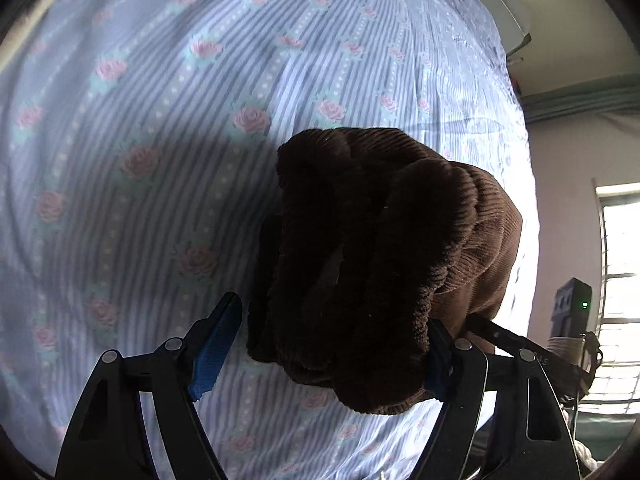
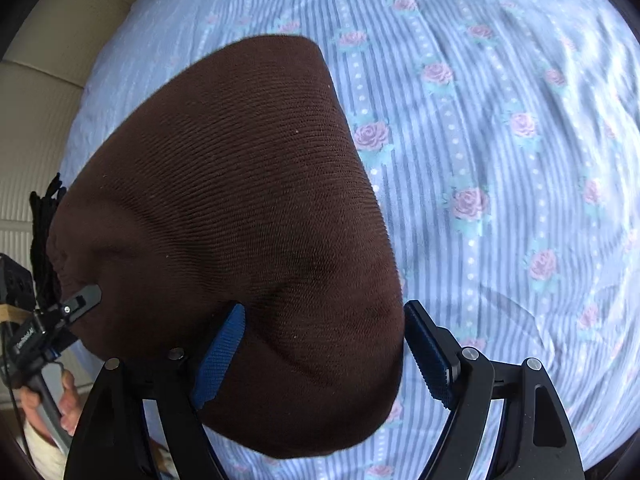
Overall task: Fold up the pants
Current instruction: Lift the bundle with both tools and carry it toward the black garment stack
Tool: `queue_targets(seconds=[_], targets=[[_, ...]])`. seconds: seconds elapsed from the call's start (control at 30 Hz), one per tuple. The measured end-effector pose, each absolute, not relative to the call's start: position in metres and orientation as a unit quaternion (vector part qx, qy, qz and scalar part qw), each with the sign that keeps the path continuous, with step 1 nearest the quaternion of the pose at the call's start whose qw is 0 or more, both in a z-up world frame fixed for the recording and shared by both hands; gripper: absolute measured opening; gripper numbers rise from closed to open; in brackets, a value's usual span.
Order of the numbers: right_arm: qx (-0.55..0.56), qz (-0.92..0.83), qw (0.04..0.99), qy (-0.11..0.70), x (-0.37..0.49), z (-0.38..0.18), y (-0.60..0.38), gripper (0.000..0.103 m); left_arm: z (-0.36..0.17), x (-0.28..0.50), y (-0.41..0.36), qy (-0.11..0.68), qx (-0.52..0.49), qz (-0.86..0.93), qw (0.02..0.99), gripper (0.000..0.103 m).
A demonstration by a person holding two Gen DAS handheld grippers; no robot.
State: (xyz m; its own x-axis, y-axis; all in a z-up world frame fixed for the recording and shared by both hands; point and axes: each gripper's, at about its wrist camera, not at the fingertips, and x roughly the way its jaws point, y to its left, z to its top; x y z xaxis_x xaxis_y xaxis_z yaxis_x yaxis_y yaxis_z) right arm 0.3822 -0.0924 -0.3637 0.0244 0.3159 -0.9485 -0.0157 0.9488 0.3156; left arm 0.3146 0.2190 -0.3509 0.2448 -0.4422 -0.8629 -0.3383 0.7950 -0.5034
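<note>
The dark brown corduroy pants (image 1: 376, 256) are bunched between the fingers of my left gripper (image 1: 328, 344), whose jaws stand wide apart. The cloth rests against the right finger; the left blue pad (image 1: 216, 352) is clear of it. In the right wrist view the pants (image 2: 240, 220) lie as a broad folded mass on the bed, and my right gripper (image 2: 326, 354) is open around their near edge. The left pad (image 2: 220, 356) touches the cloth, the right pad (image 2: 430, 356) stands beside it. The left gripper (image 2: 80, 300) shows at the pants' left edge.
A blue striped bedsheet with pink roses (image 1: 168, 128) covers the bed, also in the right wrist view (image 2: 500, 140). A window (image 1: 620, 300) and wall lie right of the bed. A beige padded headboard (image 2: 36, 120) is at the left.
</note>
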Motion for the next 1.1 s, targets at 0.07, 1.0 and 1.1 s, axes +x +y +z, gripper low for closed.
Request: queue_targets(seconds=[0.07,1.0,1.1], targets=[[0.108,0.120,0.705,0.690,0.385,-0.369,-0.091,0.080,-0.362,0.316,0.221,0.613,-0.342,-0.046,0.711,0.078],[0.088,0.187,0.764,0.611,0.321,-0.253,-0.089,0.040,-0.269,0.272,0.190,0.568,-0.322,-0.082,0.753,0.045],[0.083,0.195,0.776,0.594,0.304,-0.227,-0.092,0.040,-0.242,0.251,0.184,0.549,-0.317,-0.082,0.769,0.044]])
